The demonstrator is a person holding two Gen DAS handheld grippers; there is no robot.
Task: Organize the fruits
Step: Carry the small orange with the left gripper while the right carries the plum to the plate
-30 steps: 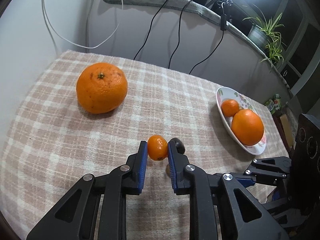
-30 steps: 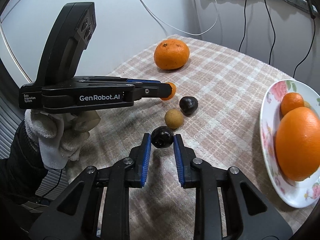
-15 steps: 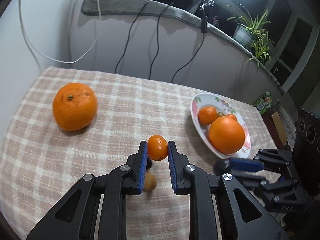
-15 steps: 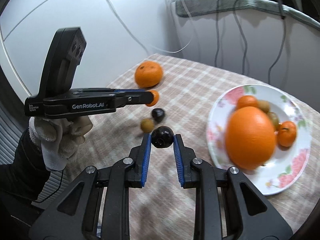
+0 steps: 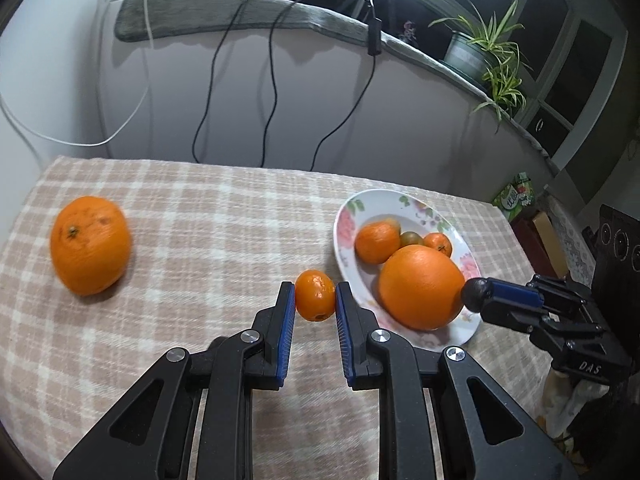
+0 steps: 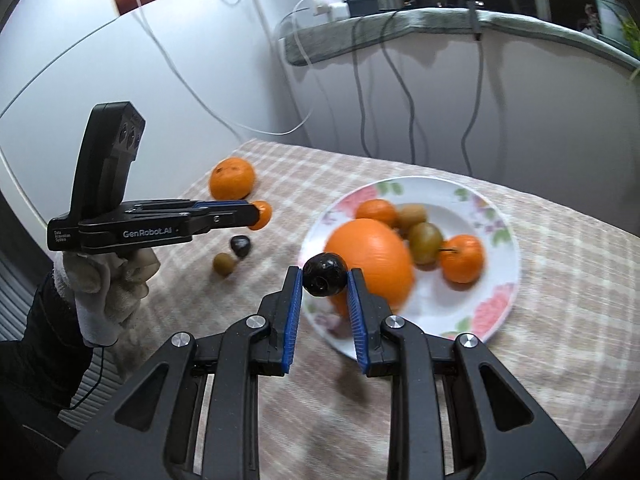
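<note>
My left gripper (image 5: 315,298) is shut on a small orange fruit (image 5: 315,295), held above the cloth just left of the flowered plate (image 5: 348,216). My right gripper (image 6: 324,278) is shut on a dark round fruit (image 6: 324,279), held over the plate's near rim (image 6: 508,304). The plate holds a big orange (image 6: 370,264), small oranges and greenish fruits. A large orange (image 5: 89,244) lies on the checked cloth at the left. A dark fruit (image 6: 240,246) and a brown fruit (image 6: 223,263) lie on the cloth below the left gripper (image 6: 262,215).
The table carries a beige checked cloth (image 5: 200,216). A white wall with hanging cables (image 5: 272,80) stands behind it. A grey ledge (image 5: 248,12) with a potted plant (image 5: 476,52) runs above. Boxes (image 5: 520,200) stand past the table's right edge.
Both grippers have lifted and moved to the right toward the plate with their fruits. The right gripper's dark fruit has come over the plate's near rim.
</note>
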